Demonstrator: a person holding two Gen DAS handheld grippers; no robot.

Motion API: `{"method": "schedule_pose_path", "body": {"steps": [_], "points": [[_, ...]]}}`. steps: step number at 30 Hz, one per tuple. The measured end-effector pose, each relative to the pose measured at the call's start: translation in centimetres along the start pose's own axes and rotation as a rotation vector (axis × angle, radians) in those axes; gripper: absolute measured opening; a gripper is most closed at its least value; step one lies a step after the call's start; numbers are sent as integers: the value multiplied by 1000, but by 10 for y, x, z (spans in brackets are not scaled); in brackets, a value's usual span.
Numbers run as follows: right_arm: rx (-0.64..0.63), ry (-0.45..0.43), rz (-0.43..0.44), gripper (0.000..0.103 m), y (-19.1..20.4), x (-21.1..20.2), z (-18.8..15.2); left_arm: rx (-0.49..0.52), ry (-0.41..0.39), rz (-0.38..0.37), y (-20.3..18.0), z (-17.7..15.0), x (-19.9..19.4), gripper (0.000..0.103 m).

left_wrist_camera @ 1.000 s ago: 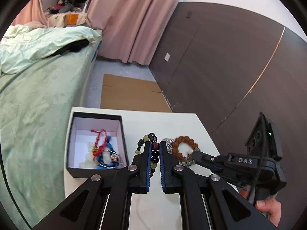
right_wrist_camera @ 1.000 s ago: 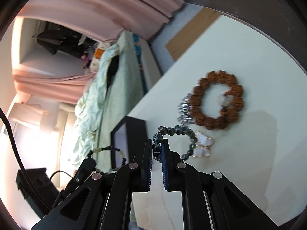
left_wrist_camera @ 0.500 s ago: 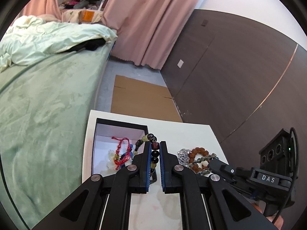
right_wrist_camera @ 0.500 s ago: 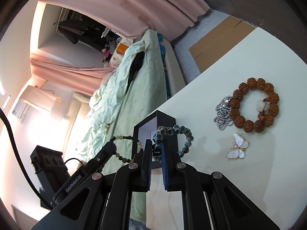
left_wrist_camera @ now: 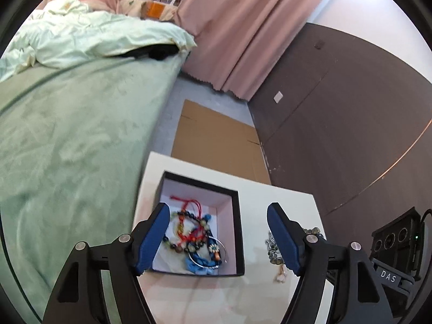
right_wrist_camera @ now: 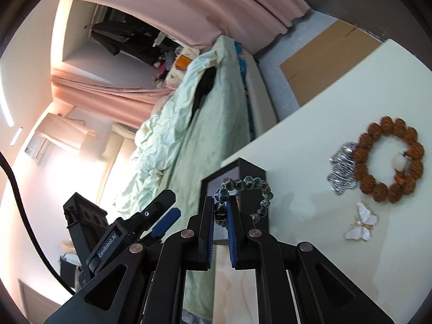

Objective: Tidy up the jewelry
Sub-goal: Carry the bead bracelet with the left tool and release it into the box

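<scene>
A black box (left_wrist_camera: 199,182) with a white inside stands on the white table (left_wrist_camera: 283,199). In it lie a red cord bracelet (left_wrist_camera: 189,205), a dark and pale bead bracelet (left_wrist_camera: 186,247), a blue piece (left_wrist_camera: 197,266) and a silver bangle (left_wrist_camera: 216,264). My left gripper (left_wrist_camera: 217,208) hangs over the box, its jaws opening wide with nothing between the pads. My right gripper (right_wrist_camera: 220,202) is shut on a grey bead bracelet (right_wrist_camera: 251,182), lifted just beside the box's corner (right_wrist_camera: 251,170). The left gripper (right_wrist_camera: 166,208) shows at lower left in the right wrist view.
On the table right of the box lie a brown bead bracelet (right_wrist_camera: 361,151), a silver chain piece (right_wrist_camera: 341,170) and a pearly butterfly brooch (right_wrist_camera: 361,225). A green bed (left_wrist_camera: 67,135) runs along the table's left. Flat cardboard (left_wrist_camera: 216,135) lies on the floor beyond.
The left jaws went from shut on the dark and pale bead bracelet to wide open, and that bracelet now lies in the box. The right gripper carried the grey bracelet closer to the box.
</scene>
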State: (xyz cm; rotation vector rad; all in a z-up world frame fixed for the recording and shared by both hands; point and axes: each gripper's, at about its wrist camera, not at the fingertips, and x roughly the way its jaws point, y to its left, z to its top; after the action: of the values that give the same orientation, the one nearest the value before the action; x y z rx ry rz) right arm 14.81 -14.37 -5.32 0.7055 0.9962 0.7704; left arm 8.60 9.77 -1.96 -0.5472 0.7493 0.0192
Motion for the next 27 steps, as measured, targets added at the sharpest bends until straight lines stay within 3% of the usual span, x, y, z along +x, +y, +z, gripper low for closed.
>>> {"method": "schedule_pose_path", "body": {"steps": [6,15,17,18,19,27], "points": [[-51,4,67,11,18,19,1,-37,-35,12,11,13,-8,75],[-65,91,115,11,26,69,1,-81,-93,41,33,30,-14,75],[-64,151,86,20,24,84,1,-91,-96,44,38,34,-12,75],[-51,177,72,39,20,89,2,-95,-97,46,40,35,-11,75],[-40,177,64,46,17,91,2,-100,-97,49,42,36,-10,75],[-43,104,66,47,13,57,12,-100,-64,39,39,34,-1,75]]}}
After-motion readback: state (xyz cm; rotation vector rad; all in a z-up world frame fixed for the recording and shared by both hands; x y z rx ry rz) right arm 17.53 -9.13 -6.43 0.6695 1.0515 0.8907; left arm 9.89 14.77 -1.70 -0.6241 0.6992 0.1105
